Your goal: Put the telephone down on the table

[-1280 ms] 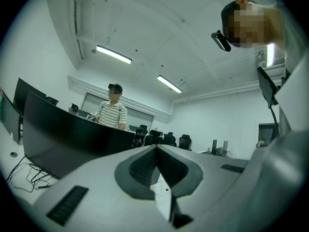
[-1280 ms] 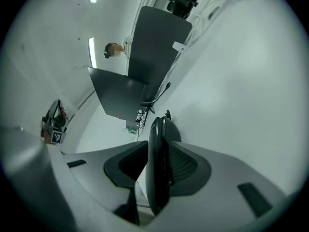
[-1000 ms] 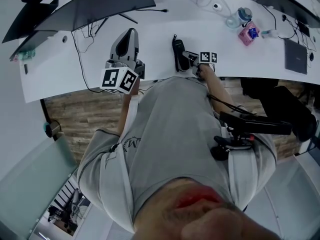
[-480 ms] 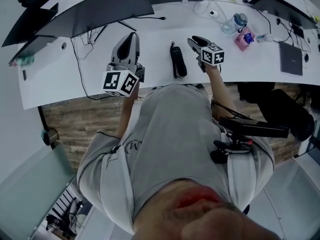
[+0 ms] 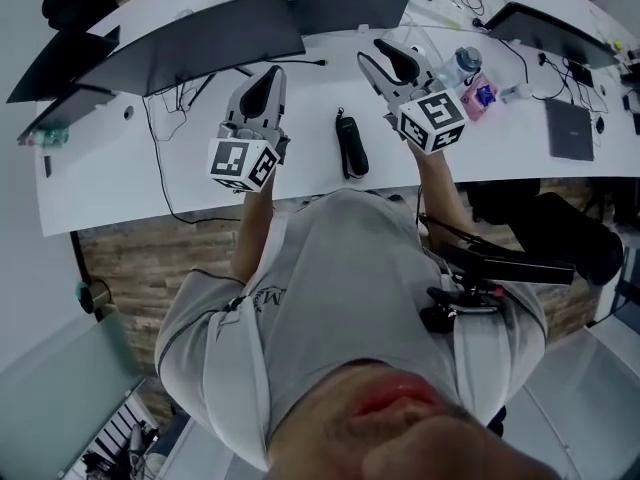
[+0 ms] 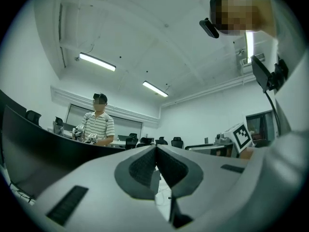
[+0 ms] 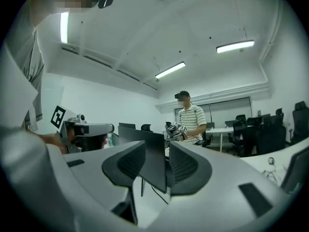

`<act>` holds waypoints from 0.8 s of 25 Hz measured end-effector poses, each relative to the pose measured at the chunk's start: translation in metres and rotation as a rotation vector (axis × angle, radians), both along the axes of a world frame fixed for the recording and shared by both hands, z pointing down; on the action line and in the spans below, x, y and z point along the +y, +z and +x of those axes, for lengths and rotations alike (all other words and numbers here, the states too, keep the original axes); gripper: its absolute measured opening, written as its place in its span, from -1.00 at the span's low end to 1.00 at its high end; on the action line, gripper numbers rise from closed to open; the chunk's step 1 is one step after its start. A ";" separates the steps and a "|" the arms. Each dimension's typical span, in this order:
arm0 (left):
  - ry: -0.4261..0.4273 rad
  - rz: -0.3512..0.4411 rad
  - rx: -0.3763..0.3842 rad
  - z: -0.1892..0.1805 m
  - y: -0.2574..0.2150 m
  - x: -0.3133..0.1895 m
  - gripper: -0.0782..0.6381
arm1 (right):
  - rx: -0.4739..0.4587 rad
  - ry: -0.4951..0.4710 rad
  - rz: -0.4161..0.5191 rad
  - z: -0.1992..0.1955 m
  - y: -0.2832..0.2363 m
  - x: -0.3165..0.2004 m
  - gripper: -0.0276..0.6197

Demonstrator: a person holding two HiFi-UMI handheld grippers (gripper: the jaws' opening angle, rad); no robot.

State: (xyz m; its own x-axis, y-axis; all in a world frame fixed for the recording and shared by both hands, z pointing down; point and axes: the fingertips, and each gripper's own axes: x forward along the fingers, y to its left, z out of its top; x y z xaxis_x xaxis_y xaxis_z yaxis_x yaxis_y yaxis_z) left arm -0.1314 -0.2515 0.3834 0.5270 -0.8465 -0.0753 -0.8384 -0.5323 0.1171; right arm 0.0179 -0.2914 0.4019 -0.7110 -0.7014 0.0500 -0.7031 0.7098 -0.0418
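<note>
The telephone (image 5: 349,146) is a slim black handset with rounded ends. It lies flat on the smooth white surface (image 5: 120,158) near the front edge, with its long axis running away from me. Its keys are too small to make out. In the head view it sits between my 2 tongs, and neither of them touches it.

The left tongs (image 5: 272,72) are clenched. In the left gripper view (image 6: 155,149) the ribbed dark pads meet along 1 line with nothing caught between them. The right tongs (image 5: 375,53) are released and their jaws have just been opening. In the right gripper view (image 7: 157,146) a clear gap separates the pads, and through it I see only the back of a dark monitor (image 7: 149,153).

Both tongs are grey moulded plastic, and each carries a cube with black-and-white square markers. They are held level off the surface and point toward the row of monitors (image 5: 205,28). My grey shirt cuts off most of both forearms.

To the right stand a clear water bottle (image 5: 466,61) and a pink box (image 5: 480,96). Across the room is a person in a striped shirt (image 6: 99,124).
</note>
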 end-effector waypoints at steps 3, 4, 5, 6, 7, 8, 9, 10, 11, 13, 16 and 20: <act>0.003 0.033 -0.001 0.003 -0.007 -0.005 -0.75 | 0.015 -0.013 0.023 -0.008 -0.011 0.005 -0.44; 0.001 0.035 0.000 0.004 -0.008 -0.007 -0.75 | 0.015 -0.014 0.023 -0.009 -0.013 0.005 -0.43; -0.002 0.035 -0.001 0.004 -0.009 -0.009 -0.75 | 0.010 -0.012 0.023 -0.010 -0.014 0.005 -0.43; -0.003 0.035 -0.003 0.003 -0.009 -0.009 -0.75 | 0.005 -0.009 0.025 -0.010 -0.017 0.005 -0.43; -0.002 0.036 -0.006 0.003 -0.010 -0.009 -0.75 | 0.002 -0.005 0.031 -0.010 -0.019 0.005 -0.43; 0.000 0.039 -0.009 0.004 -0.011 -0.008 -0.75 | 0.001 -0.002 0.038 -0.010 -0.022 0.005 -0.44; 0.003 0.041 -0.012 0.005 -0.011 -0.008 -0.75 | 0.000 0.002 0.043 -0.009 -0.023 0.005 -0.44; 0.005 0.041 -0.014 0.006 -0.011 -0.009 -0.75 | -0.003 0.007 0.044 -0.007 -0.024 0.005 -0.45; 0.008 0.040 -0.015 0.007 -0.010 -0.008 -0.75 | -0.008 0.014 0.043 -0.004 -0.025 0.005 -0.73; 0.012 0.038 -0.014 0.009 -0.009 -0.007 -0.75 | -0.016 0.034 0.036 0.001 -0.025 0.007 -0.85; 0.015 0.044 -0.011 0.010 -0.011 -0.005 -0.75 | -0.009 0.050 0.038 0.005 -0.026 0.008 -0.87; 0.014 0.046 -0.010 0.010 -0.012 -0.003 -0.75 | -0.002 0.045 0.040 0.004 -0.027 0.010 -0.87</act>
